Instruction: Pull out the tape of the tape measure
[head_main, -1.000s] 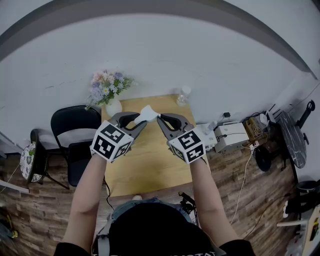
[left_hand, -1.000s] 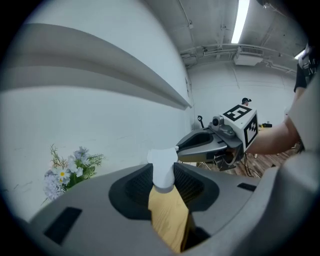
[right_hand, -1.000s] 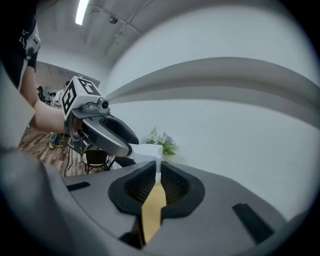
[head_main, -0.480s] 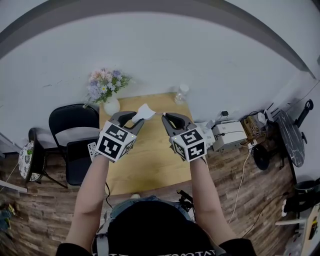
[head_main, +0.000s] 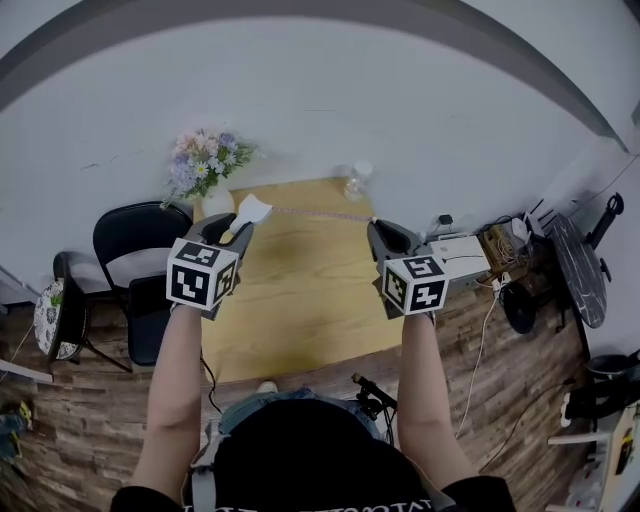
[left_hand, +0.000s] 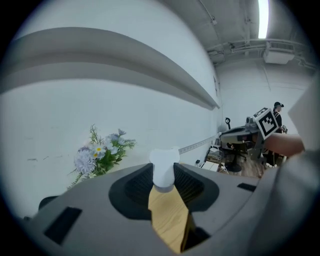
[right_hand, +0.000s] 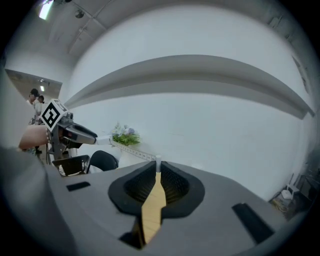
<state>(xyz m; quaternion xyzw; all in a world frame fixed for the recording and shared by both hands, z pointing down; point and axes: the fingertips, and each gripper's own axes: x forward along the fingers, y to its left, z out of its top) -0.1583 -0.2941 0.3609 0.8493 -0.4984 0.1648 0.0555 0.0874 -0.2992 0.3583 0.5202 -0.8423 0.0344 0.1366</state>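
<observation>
The tape measure's white case (head_main: 250, 211) is clamped between the fingers of my left gripper (head_main: 240, 222) above the wooden table's (head_main: 300, 300) far left. A thin stretch of tape (head_main: 320, 213) runs from the case rightward to my right gripper (head_main: 374, 228), whose jaws are shut on the tape's end. In the left gripper view the case (left_hand: 164, 169) fills the gap of the left gripper (left_hand: 164, 176), and the tape (left_hand: 197, 145) leads off right. In the right gripper view the tape's end tab (right_hand: 158, 162) sits pinched in the right gripper (right_hand: 158, 168).
A vase of flowers (head_main: 205, 165) stands at the table's far left corner and a clear bottle (head_main: 352, 182) at its far edge. A black chair (head_main: 130, 245) is left of the table. Boxes and cables (head_main: 460, 255) lie on the floor to the right.
The two grippers, close together a second ago, have moved apart, left one leftward and right one rightward. A length of tape now spans between them.
</observation>
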